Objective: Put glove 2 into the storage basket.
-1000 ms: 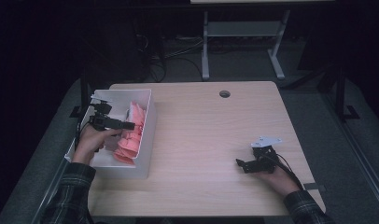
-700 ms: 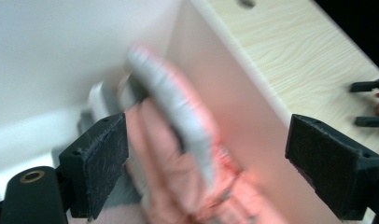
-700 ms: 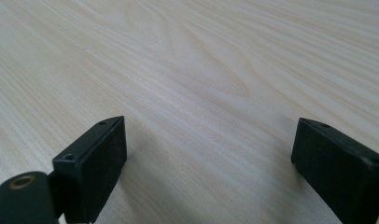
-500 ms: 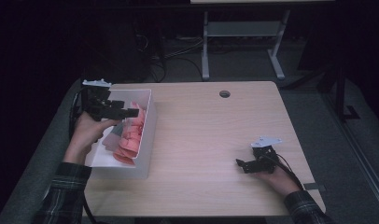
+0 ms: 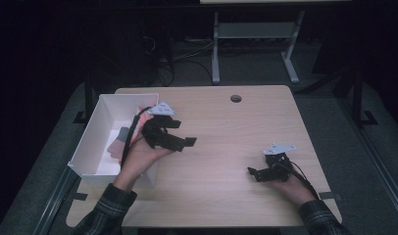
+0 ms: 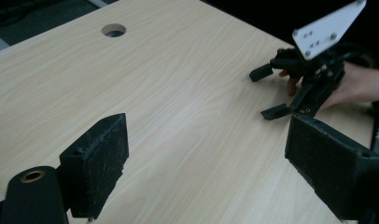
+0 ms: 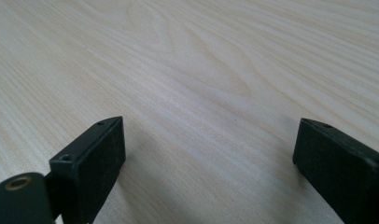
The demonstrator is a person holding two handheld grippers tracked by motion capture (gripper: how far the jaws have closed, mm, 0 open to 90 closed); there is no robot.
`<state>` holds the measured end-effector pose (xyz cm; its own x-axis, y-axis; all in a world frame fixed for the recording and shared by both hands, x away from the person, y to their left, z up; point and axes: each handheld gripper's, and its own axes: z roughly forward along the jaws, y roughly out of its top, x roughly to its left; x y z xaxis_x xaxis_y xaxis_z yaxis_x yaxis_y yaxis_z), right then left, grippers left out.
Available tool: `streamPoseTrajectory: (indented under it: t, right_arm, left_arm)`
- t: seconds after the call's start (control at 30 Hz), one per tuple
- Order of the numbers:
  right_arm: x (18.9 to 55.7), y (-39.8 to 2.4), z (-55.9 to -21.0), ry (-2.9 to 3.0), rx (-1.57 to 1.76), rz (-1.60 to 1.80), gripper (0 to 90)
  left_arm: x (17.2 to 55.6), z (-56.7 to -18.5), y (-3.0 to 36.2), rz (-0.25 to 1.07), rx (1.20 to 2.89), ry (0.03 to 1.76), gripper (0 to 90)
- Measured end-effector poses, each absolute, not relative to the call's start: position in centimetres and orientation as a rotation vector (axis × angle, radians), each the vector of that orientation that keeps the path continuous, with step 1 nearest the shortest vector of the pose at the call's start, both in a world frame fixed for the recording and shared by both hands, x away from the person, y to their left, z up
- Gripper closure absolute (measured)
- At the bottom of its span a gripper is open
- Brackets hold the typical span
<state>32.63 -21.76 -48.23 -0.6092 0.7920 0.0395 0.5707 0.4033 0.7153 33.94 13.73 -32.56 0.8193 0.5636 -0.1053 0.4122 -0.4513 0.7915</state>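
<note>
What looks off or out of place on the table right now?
Nothing stands out. The white bin sits flat at the table's left edge, nothing spilled; left gripper and right gripper are both open and empty.

High view: fixed above the person's side, facing forward and down — whole table point(image 5: 226, 147) and white box point(image 5: 96, 142) far off.
Left gripper view: low, close, facing across the tabletop toward the right gripper point(image 6: 271, 91).
Right gripper view: very close — wood grain between its jaws.
Shared: tabletop, cable hole point(image 5: 236, 98).

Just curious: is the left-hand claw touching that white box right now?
Apart. The high view shows the left gripper over bare table, past the white box rim; its own view shows open, empty jaws.
</note>
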Motion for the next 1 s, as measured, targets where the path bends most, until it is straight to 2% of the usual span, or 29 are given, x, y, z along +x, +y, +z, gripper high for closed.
streamPoseTrajectory:
  t: [0.27, 0.43, 0.6, 1.0]
  right_arm:
    - [32.6, -21.8, -48.2, 2.359, 1.185, 1.021, 8.5]
    - [32.6, -21.8, -48.2, 2.359, 1.184, 1.021, 8.4]
    - [32.6, -21.8, -48.2, 2.359, 1.184, 1.02, 8.4]
    - [32.6, -21.8, -48.2, 2.36, 1.184, 1.02, 8.4]
  left_arm:
    - [32.3, -38.1, 10.0, 0.176, 2.19, 0.66, 13.2]
    - [32.2, -41.6, 9.2, 0.195, 2.241, 0.633, 13.2]
    - [32.7, -44.8, 8.9, 0.147, 2.297, 0.658, 13.2]
    - [32.9, -46.7, 8.8, 0.169, 2.356, 0.647, 13.2]
